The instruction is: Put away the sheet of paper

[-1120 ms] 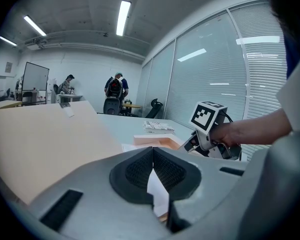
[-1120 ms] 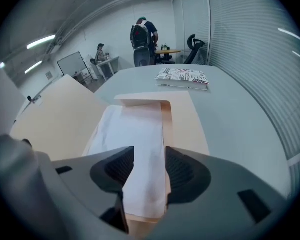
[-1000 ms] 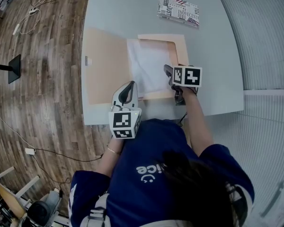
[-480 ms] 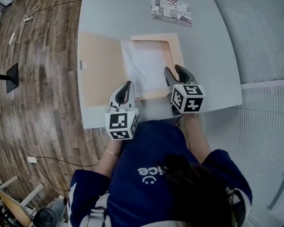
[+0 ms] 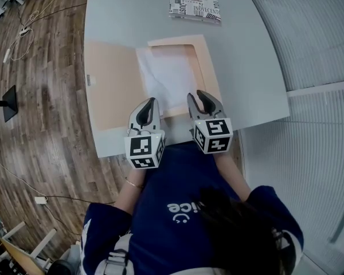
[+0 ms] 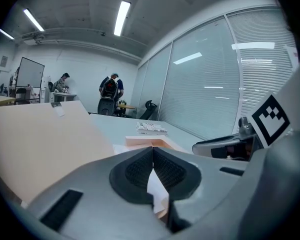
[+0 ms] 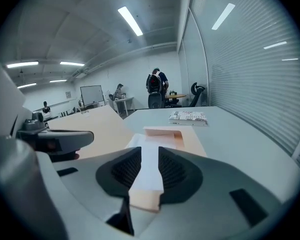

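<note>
The left gripper [image 5: 151,102] was shut, perhaps on the sheet of paper [image 5: 169,76]; the right gripper [image 5: 198,95], jaws just closing, held nothing.

The peach cardboard folder [image 5: 112,87] and the white sheet of paper [image 5: 169,76] are plain, the smooth table [image 5: 246,67] light grey-blue. The flat rectangular box [image 5: 196,6] carries black-and-white newsprint with red touches; the brown plank floor [image 5: 40,113] is streaky.

left gripper [image 5: 151,102]: jaws shut | right gripper [image 5: 196,95]: jaws apart, just closing, empty
</note>
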A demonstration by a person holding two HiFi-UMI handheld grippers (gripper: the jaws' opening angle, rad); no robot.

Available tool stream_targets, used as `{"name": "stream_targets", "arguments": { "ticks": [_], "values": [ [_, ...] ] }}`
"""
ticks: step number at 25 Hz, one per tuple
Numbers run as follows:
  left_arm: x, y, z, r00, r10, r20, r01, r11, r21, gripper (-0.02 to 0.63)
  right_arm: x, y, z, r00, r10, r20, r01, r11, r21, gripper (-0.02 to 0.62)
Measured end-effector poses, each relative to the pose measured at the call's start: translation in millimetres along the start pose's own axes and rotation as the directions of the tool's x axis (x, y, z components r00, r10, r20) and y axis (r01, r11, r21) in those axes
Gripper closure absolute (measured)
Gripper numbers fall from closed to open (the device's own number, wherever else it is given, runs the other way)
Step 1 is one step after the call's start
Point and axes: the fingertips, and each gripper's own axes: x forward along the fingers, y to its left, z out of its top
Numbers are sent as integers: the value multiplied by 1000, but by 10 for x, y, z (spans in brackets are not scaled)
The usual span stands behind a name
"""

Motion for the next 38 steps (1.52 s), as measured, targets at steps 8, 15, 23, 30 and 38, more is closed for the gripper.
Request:
{"name": "stream_targets", "arguments": {
  "ticks": [8,15,23,30,38],
  "values": [
    [-44,-95,-21,1000,-17,1,17,1000,3,601,-116,-27,33,999,-26,29,27,1000,-14,586],
    [-90,-85,-33,1000,-15,7,15,1000,12,601,-150,12,1,998,-41,42,43,997,-60,588],
    [-123,-90,-36,1000,-20,3,20,1000,24,601,-149,98,39,998,-24,57,30,994,-106,588],
    [-123,-50,-14,1000,-10,-2,10,999,48,601,-116,189,14,999,7,52,-1,992,-125,588],
    [-102,-66,30,1000,-4,16,4,999,51,601,-92,186,78,998,10,67,0,988,-155,588]
  ]
}}
